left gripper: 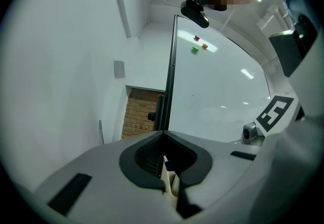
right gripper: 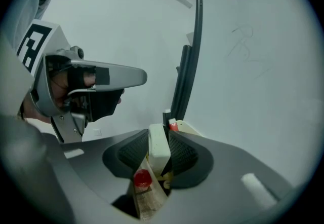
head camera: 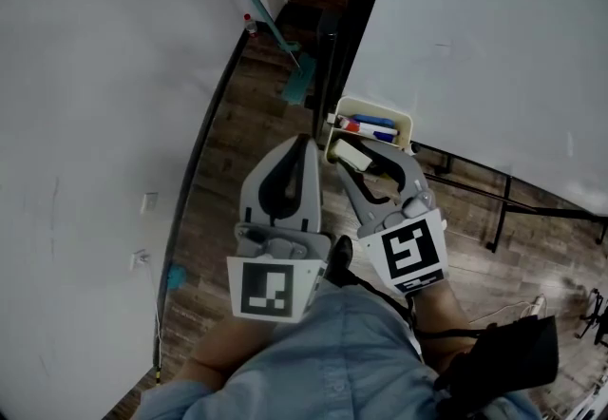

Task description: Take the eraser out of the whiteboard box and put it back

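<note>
fingers of the right gripper pinch the eraser by its sides at the near end of the box, which hangs on the whiteboard and holds markers. left gripper fingers are together, empty, near the box.

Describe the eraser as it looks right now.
The eraser is a cream-white rectangular block with rounded edges, plain and smooth-looking. It stands on edge, clamped between the right gripper's dark ribbed pads, at the near end of the box, with the markers beyond it. Whether it rests on the box floor cannot be told.
</note>
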A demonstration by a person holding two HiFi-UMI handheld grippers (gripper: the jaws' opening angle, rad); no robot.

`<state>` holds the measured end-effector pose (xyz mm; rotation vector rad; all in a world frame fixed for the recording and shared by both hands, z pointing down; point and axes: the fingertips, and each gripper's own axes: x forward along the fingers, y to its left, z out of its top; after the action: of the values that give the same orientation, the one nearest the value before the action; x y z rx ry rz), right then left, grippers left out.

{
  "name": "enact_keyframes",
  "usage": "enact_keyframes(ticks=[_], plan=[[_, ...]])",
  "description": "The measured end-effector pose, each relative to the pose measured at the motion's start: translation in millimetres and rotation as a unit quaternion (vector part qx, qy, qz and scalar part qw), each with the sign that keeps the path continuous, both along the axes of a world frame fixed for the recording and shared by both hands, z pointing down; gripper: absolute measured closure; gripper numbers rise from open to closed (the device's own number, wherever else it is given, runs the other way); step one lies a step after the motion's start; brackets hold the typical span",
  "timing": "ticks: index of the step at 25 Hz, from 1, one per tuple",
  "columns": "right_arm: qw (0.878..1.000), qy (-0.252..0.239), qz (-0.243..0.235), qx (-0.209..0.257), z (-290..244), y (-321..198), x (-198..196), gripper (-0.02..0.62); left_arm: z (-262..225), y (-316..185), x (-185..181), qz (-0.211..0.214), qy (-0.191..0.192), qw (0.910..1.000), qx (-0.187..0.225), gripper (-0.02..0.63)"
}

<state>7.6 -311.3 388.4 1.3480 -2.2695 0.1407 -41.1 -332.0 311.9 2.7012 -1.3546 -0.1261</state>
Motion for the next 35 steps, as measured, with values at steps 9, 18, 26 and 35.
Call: enact_keyframes(ticks=[9,18,26,35], plan=[[0.994,-0.076,0.002,0.073,-56,26,12,0.476,-31,38,-2,-0.027,-0.002,0.9989,0.038,0.601],[0.983,-0.093,0.002,0.156,-111,72,24,0.479,-54,85,-5,-0.056,0.001,0.9957,0.074,0.601],[0.978,-0.092,-0.003,0.186,-132,97,36,0.485,-69,114,3,-0.063,0.007,0.9926,0.104,0.601],[0.976,-0.107,-0.007,0.19,-135,102,39,0.491,-77,124,14,-0.045,0.015,0.9918,0.118,0.601]])
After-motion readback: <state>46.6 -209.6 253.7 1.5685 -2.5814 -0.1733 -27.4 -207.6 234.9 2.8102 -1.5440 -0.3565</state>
